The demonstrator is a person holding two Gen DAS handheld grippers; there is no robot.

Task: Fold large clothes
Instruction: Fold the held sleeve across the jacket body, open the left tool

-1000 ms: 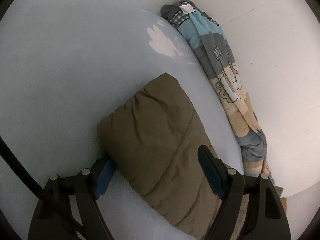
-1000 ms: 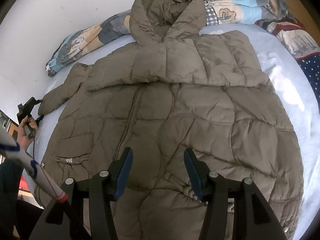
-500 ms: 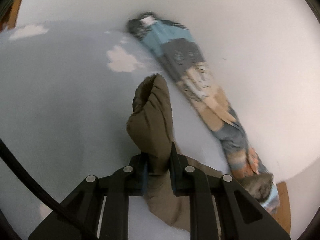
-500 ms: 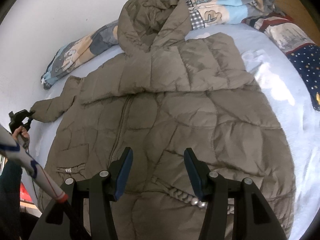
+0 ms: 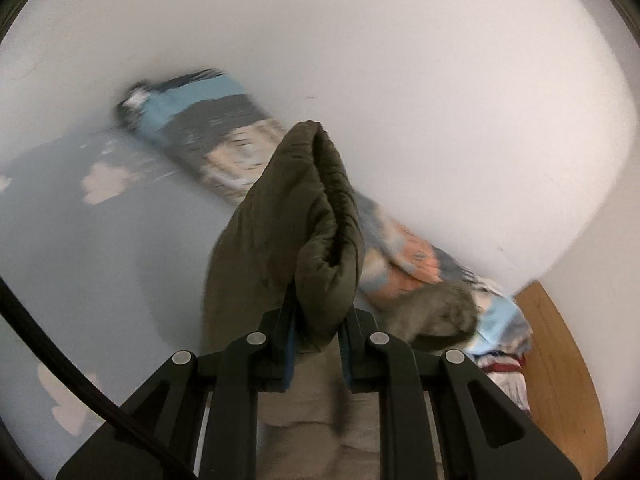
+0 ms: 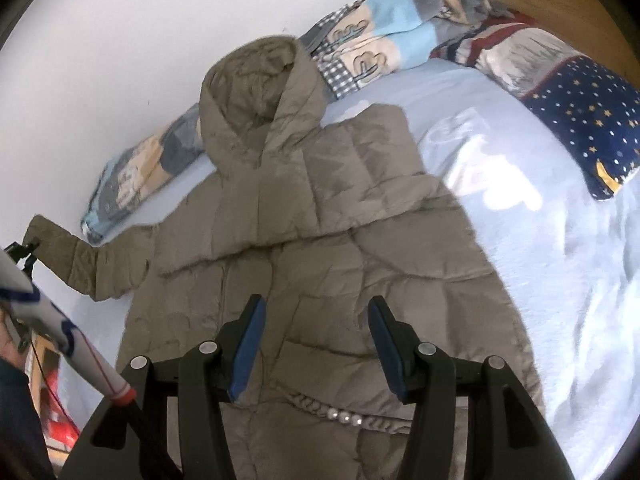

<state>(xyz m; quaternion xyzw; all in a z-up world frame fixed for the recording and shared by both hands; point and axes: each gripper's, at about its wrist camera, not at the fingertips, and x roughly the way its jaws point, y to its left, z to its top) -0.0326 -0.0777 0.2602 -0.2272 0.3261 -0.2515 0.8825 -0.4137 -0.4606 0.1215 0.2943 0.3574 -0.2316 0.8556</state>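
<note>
Pale blue bed sheet (image 6: 520, 240) with a puffy olive-brown hooded coat (image 6: 320, 248) spread flat on it, zipper side up, hood toward the white wall. Its sleeve (image 5: 308, 232) is lifted off the bed, cuff pinched tight in the left gripper (image 5: 316, 340) fingers. Right gripper (image 6: 316, 344) hovers over the hem (fingers apart, holding nothing). Patterned blankets (image 6: 384, 28) line the wall.

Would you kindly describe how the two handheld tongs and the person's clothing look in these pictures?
Both the left tongs and the right tongs have matte black angular frames with silver rivets and blue pads inside the fingers. A black cable curves past the left one. The person wears a dark sleeve.
</note>
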